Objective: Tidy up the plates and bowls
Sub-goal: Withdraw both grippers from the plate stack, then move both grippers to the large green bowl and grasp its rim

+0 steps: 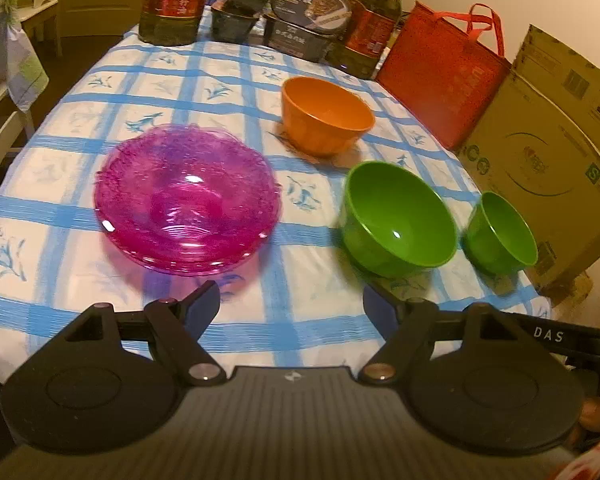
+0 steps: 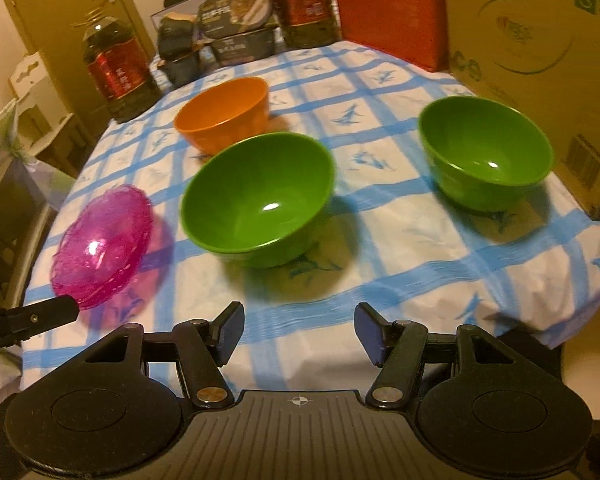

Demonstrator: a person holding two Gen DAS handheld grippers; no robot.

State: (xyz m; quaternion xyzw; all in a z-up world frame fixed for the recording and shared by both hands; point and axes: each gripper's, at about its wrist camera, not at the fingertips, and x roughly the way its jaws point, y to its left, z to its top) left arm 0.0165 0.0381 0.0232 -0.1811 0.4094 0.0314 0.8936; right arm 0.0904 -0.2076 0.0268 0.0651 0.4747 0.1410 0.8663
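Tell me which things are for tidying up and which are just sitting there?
For tidying: pink plates, orange bowl, two green bowls.
Just sitting: oil bottles, food boxes, red bag, cardboard box.

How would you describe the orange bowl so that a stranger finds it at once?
Look at the table with the blue checked cloth. Behind the pink plates and two green bowls stands the orange bowl, nearest the bottles. It is the only orange dish.

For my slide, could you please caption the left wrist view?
Open left tool facing stacked pink plates, one orange bowl, two green bowls.
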